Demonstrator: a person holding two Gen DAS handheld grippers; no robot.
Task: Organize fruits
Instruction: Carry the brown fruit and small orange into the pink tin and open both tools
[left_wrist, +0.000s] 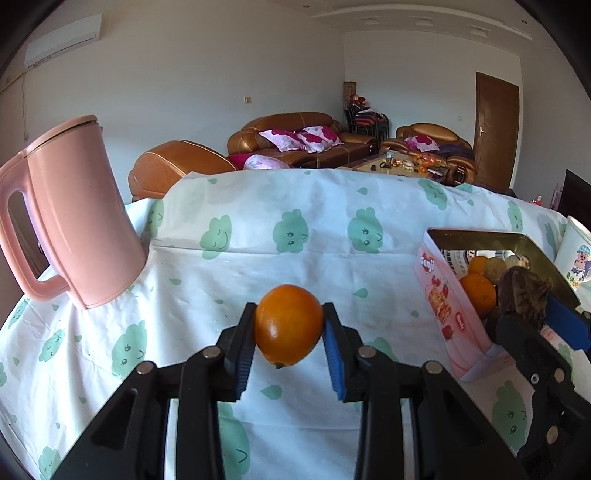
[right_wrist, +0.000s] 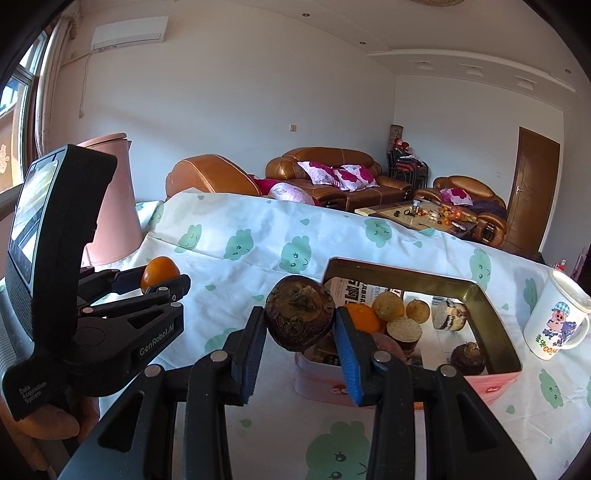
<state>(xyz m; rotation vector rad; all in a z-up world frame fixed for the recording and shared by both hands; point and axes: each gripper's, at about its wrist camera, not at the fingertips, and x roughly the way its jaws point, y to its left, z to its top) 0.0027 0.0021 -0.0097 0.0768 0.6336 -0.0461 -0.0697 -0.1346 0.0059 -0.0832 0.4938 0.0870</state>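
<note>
My left gripper (left_wrist: 289, 325) is shut on an orange (left_wrist: 289, 325) and holds it above the tablecloth; it also shows in the right wrist view (right_wrist: 162, 282) at the left. My right gripper (right_wrist: 300, 319) is shut on a dark brown fruit (right_wrist: 300, 317) and holds it at the near left edge of a pink tin box (right_wrist: 495, 384). In the left wrist view the brown fruit (left_wrist: 524, 291) hangs over the box (left_wrist: 443, 302). The box holds oranges (right_wrist: 364, 317), yellowish fruits (right_wrist: 388, 306) and another dark fruit (right_wrist: 468, 358).
A pink kettle (left_wrist: 74, 218) stands at the table's left. A white cartoon mug (right_wrist: 557, 319) stands right of the box. The table is covered by a white cloth with green prints (left_wrist: 295, 229). Sofas and a coffee table stand beyond.
</note>
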